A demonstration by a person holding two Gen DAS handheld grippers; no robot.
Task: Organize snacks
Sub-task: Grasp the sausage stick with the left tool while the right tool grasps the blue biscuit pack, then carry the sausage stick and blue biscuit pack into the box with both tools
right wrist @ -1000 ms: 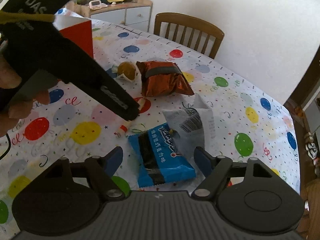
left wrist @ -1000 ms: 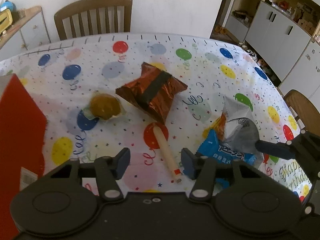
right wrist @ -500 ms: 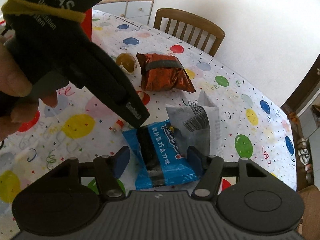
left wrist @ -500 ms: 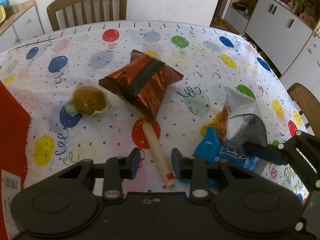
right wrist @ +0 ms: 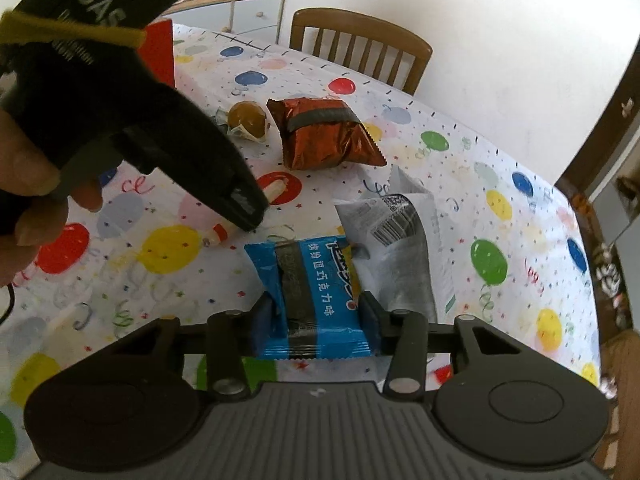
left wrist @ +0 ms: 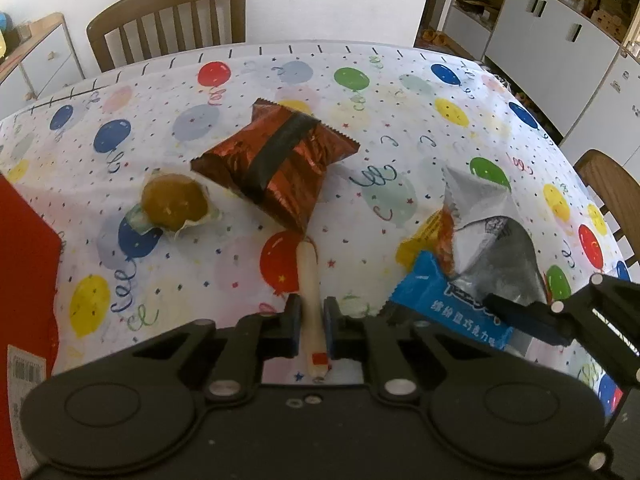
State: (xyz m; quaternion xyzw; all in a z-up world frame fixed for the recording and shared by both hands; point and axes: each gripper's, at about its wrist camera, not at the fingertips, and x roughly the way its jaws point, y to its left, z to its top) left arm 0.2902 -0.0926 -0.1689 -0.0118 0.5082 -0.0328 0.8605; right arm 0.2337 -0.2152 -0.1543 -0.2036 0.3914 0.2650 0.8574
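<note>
A pale sausage stick with a red end lies on the balloon tablecloth, and my left gripper is shut on it. In the right wrist view the left gripper's black body covers most of the stick, with a hand behind it. A blue snack packet sits between the fingers of my right gripper. Its jaws are closing, and the pads touch both side edges of the packet. In the left wrist view one right finger lies over that packet.
A copper foil bag, a round brown cake in clear wrap and a silver bag over an orange packet lie on the cloth. A red box stands left. Chairs border the table.
Both grippers have narrowed: the left from wide apart down onto the sausage stick, the right in onto the blue packet's sides. Neither hand has shifted much.
</note>
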